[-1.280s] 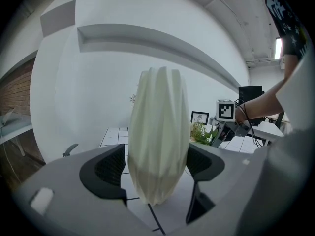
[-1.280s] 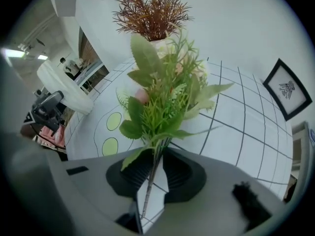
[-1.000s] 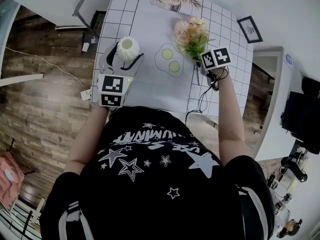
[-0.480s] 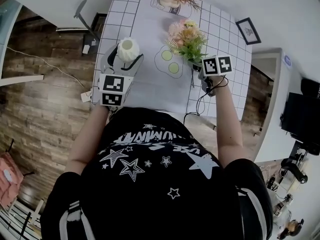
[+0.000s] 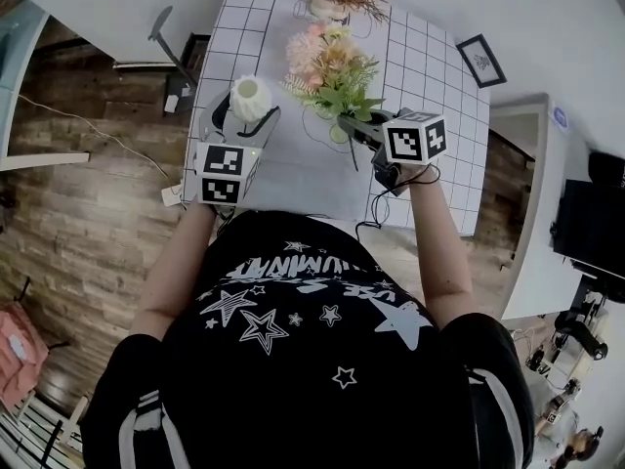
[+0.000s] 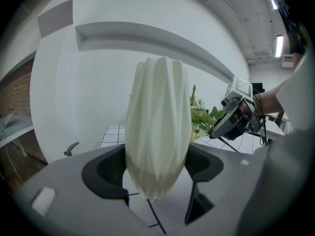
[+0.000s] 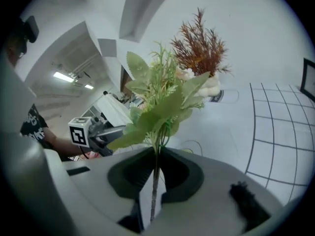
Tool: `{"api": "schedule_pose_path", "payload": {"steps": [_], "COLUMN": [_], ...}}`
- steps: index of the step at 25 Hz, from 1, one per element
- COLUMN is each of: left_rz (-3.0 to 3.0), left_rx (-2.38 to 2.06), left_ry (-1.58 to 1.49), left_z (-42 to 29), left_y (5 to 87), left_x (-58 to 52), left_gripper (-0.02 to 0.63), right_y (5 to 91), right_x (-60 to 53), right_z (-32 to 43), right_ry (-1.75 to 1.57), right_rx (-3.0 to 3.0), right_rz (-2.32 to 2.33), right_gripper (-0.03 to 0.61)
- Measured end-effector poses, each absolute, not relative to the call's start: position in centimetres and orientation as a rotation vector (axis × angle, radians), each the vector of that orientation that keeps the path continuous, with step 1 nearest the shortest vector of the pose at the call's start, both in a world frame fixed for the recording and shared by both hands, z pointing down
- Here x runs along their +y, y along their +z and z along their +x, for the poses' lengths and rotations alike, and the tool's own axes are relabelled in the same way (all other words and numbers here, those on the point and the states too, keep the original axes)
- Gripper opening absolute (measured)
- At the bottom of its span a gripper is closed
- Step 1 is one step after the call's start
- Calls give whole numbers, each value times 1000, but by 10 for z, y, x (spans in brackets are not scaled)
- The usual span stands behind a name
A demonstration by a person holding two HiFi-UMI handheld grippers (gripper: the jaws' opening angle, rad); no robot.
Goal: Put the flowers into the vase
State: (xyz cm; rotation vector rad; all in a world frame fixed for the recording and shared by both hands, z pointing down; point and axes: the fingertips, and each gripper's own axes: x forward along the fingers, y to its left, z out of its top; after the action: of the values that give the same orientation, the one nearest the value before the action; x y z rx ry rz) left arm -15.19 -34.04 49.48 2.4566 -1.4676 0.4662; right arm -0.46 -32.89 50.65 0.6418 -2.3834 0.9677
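Both clenched: left hand-held gripper (image 6: pixel 156 167) on the white ribbed vase (image 6: pixel 157 117), right hand-held gripper (image 7: pixel 156 178) on the pink leafy flower bunch (image 5: pixel 327 62); lower stem-first, upright.

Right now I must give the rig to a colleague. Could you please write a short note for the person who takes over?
Left gripper: shut on the white vase, at the left side of the table.
Right gripper: shut on the stem of the flowers, held over the table to the right of the vase.
Done: both things are gripped.
Left: bring the stem over the vase mouth, lower it in, release.
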Motion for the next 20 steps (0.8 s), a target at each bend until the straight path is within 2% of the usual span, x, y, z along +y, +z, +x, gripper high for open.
{"api": "schedule_pose_path", "payload": {"steps": [20], "left_rz": [2487], "left_rx": [-1455], "left_ry": [456], "left_z": [-147], "left_y": [496], "left_x": [-349], "left_gripper": [359], "right_y": [294], "right_x": [-368], "right_z": [-112], "right_ry": [475], "right_rx": [-2976], "right_rz": [418], "right_gripper": [46]}}
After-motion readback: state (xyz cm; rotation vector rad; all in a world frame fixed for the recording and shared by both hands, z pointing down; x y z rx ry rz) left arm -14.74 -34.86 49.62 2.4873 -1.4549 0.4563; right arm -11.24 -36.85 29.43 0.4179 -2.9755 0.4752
